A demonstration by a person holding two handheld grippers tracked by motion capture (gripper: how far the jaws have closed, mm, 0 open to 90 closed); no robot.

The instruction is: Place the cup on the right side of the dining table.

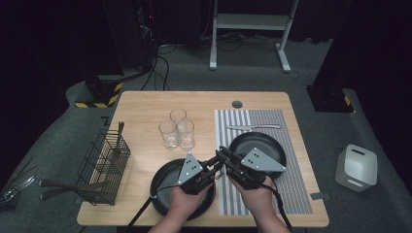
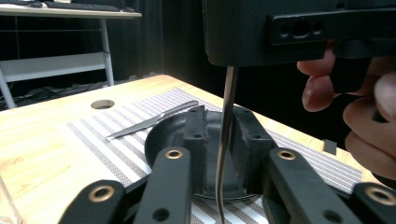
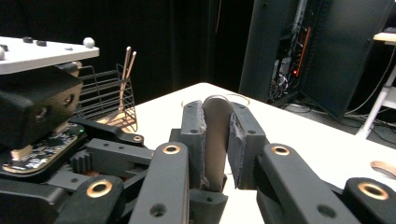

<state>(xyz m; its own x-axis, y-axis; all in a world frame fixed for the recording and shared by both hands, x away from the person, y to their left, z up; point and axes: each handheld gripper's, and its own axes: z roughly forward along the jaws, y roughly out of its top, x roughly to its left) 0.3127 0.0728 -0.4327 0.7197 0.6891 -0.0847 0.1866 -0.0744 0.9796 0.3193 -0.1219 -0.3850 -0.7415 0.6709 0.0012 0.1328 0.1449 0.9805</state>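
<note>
Three glasses (image 1: 177, 130) stand close together mid-table, blocking the way forward from the left gripper (image 1: 214, 167). The wire basket (image 1: 104, 165) walls the left edge. Bare wood lies open between them.

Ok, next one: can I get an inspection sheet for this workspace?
Surface: wooden table, striped placemat at right.
Job's things: cutlery piece between both grippers; two black plates below.
Clutter: three glasses, knife on placemat, wire basket with utensils.
Grippers: right gripper shut on cutlery piece; left gripper open around it.
Cables: gripper cables trail off near edge; floor cables behind.
Surroundings: dark room, white desk frame, white box on floor.
</note>
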